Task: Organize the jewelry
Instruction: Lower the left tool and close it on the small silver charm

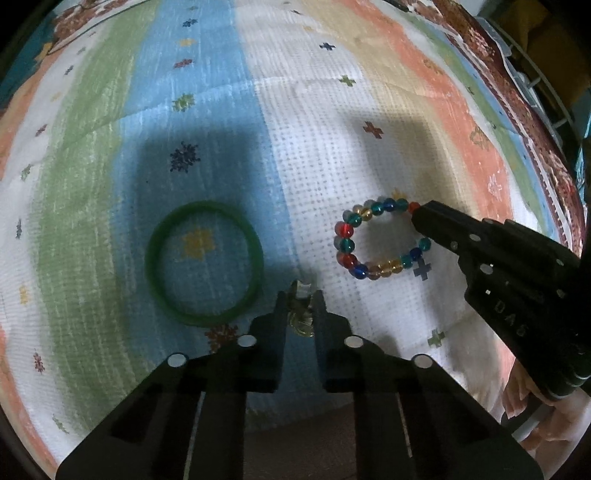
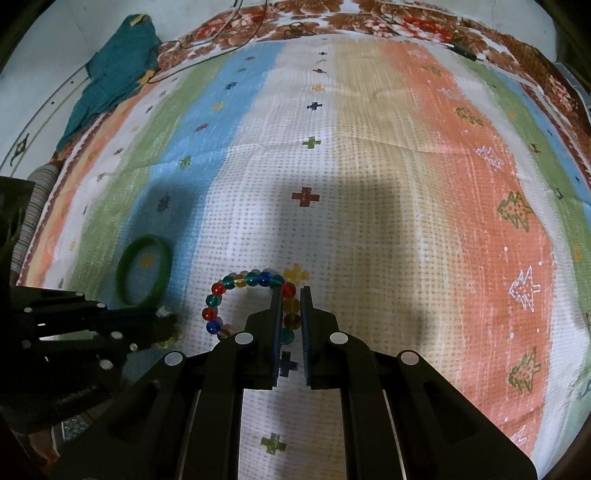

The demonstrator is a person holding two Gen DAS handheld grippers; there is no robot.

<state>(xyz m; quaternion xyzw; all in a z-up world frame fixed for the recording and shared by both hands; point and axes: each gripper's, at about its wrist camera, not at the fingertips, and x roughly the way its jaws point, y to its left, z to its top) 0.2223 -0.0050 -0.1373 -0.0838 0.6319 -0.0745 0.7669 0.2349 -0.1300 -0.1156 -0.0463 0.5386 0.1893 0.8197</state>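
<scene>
A bracelet of coloured glass beads (image 1: pixel 343 229) (image 2: pixel 212 300) lies on the white stripe of the striped cloth (image 1: pixel 325 122). My right gripper (image 2: pixel 290 291) (image 1: pixel 417 210) is shut on its right side, with amber and red beads pinched between the pads. Left of it, a plain green bangle (image 1: pixel 151 258) (image 2: pixel 120 275) lies flat on the blue stripe. My left gripper (image 1: pixel 301 295) (image 2: pixel 168 319) points down just right of the bangle and is shut on a small gold piece with a clear stone (image 1: pixel 301 314). What kind of piece it is stays unclear.
The striped cloth (image 2: pixel 406 155) covers a floral sheet (image 2: pixel 369 18). A crumpled teal cloth (image 2: pixel 114 74) and a thin cable (image 2: pixel 207 55) lie at the back left. A hand (image 1: pixel 546 417) holds the right gripper's handle at the lower right.
</scene>
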